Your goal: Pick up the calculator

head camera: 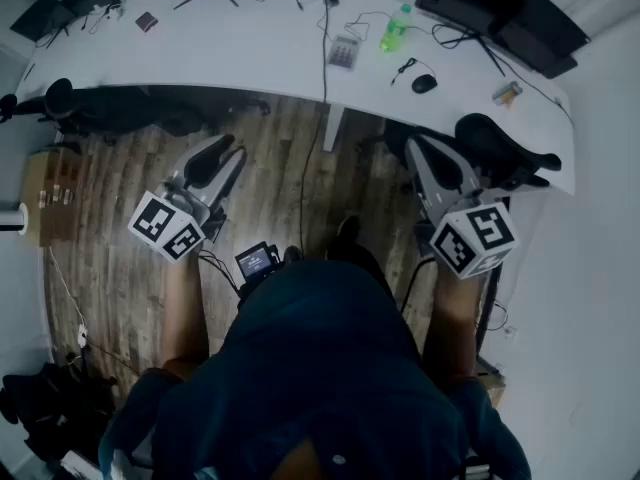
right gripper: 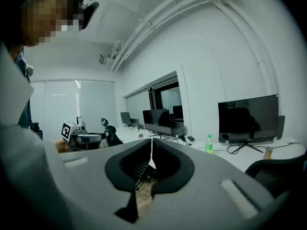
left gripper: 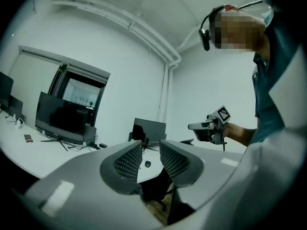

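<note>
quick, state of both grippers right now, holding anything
Left gripper: open, jaws apart, nothing between them.
Right gripper: shut, jaw tips together, holding nothing.

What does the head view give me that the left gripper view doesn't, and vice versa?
Head view only: the calculator lying on the desk. Left gripper view only: the inner faces of the left tool, its ribbed pads apart with nothing between them. Both: the right tool, the desk and the mouse.
</note>
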Demonstrator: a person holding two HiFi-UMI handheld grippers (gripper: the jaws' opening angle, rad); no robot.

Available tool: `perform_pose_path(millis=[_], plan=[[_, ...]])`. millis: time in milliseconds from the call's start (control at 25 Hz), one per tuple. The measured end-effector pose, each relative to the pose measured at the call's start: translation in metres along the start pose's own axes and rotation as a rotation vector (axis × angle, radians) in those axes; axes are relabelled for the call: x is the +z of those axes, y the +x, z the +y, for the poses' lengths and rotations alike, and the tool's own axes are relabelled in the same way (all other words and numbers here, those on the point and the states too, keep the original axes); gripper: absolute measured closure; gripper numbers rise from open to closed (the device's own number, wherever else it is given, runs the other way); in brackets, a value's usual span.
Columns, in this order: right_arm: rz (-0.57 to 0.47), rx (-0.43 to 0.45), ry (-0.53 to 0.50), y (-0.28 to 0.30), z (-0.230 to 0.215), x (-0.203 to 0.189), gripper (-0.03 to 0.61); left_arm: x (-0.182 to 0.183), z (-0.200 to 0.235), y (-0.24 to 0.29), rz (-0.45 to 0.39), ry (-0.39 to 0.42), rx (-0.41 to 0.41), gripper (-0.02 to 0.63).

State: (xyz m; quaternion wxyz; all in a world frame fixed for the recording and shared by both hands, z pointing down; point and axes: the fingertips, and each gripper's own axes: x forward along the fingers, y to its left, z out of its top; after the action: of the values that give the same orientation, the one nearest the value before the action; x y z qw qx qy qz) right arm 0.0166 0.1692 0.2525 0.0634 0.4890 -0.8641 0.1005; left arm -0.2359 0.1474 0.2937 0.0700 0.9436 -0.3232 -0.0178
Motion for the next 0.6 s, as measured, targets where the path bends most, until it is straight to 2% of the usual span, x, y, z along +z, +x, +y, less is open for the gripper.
perform_pose_path(millis=[240,400,600], plan=[[0.002,-0.013,-0.006,-0.022,0.025,-0.007,0.565,-0.001,-0.02,-0.013,-0.011,-0.002,-0.042,0.502],[-0.011,-0.019,-0.006,-0.038,0.019,-0.008,0.565,-0.002,-0.035,-0.008,-0.008,0.009,-0.049,0.502],[-0.025,0.026,0.011,-0.051,0.001,-0.011,0.563,0.001,-0.051,0.006,-0.009,0.02,-0.011,0.502]])
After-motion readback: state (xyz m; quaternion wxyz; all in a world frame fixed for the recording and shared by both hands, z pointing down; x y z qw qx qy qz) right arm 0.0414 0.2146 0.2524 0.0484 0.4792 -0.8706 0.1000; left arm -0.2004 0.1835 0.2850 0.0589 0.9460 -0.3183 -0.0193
